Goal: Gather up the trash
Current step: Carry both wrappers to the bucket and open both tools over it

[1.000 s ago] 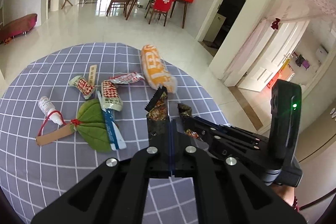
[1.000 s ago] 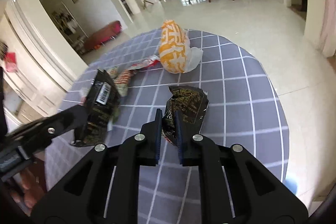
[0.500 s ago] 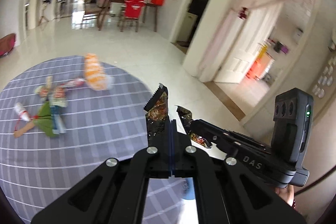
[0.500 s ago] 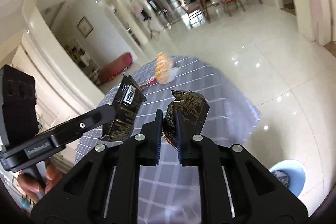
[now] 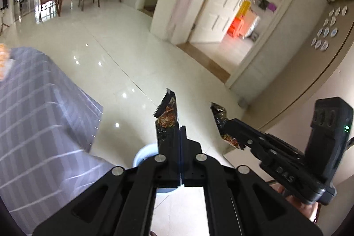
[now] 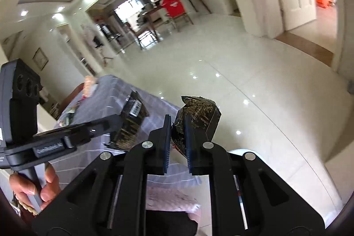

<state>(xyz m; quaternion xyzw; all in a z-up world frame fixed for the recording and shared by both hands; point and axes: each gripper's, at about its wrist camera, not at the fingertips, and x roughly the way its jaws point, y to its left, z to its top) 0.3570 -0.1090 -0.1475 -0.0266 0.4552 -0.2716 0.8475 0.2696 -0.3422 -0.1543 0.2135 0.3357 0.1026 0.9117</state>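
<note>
Wrappers: left gripper [image 5: 180,132] clamps the dark wrapper [image 5: 167,116]; right gripper [image 6: 178,143] clamps the crumpled wrapper [image 6: 199,112]. Blue bin [image 5: 143,153] lies at 6 o'clock beneath the left gripper, the nearer one.

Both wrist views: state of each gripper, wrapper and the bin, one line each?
left gripper: shut on a flat dark wrapper
flat dark wrapper: pinched, standing upright, clear of the table
right gripper: shut on a crumpled dark wrapper
crumpled dark wrapper: held in the air, off the table
blue bin: on the floor under the left gripper, open top, mostly hidden
table: checked cloth on it, other trash still on it
</note>
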